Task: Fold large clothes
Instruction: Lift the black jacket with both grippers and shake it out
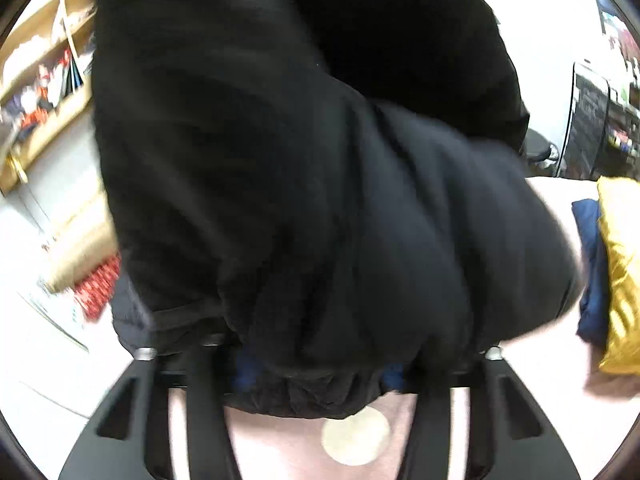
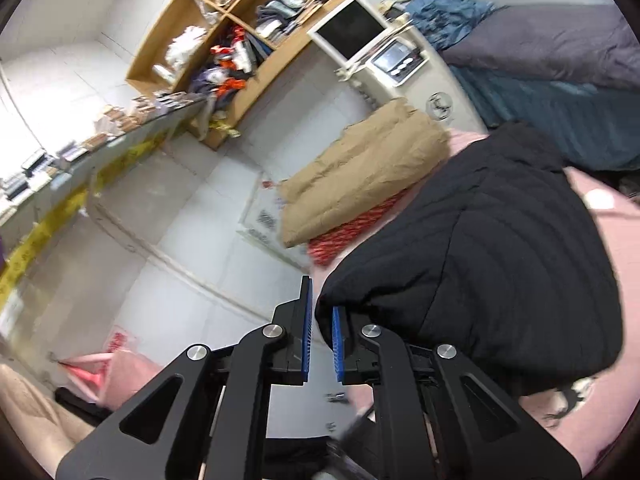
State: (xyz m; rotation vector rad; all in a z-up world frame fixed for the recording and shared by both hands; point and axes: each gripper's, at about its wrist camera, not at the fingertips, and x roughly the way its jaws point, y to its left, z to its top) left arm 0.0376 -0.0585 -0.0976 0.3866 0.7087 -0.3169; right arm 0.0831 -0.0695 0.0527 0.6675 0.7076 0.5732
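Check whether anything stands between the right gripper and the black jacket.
Nothing visible does. The black jacket's near edge lies right against the right gripper's fingertips, with no other item between them.

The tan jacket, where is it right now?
In the right wrist view the tan jacket lies upper centre, on a red patterned cloth, just left of the black garment and below the wooden shelf.

Black skeletal right gripper [image 2: 320,340] with blue ribbed pads [image 2: 306,332], silver round screws, slotted cut-out linkage arms.
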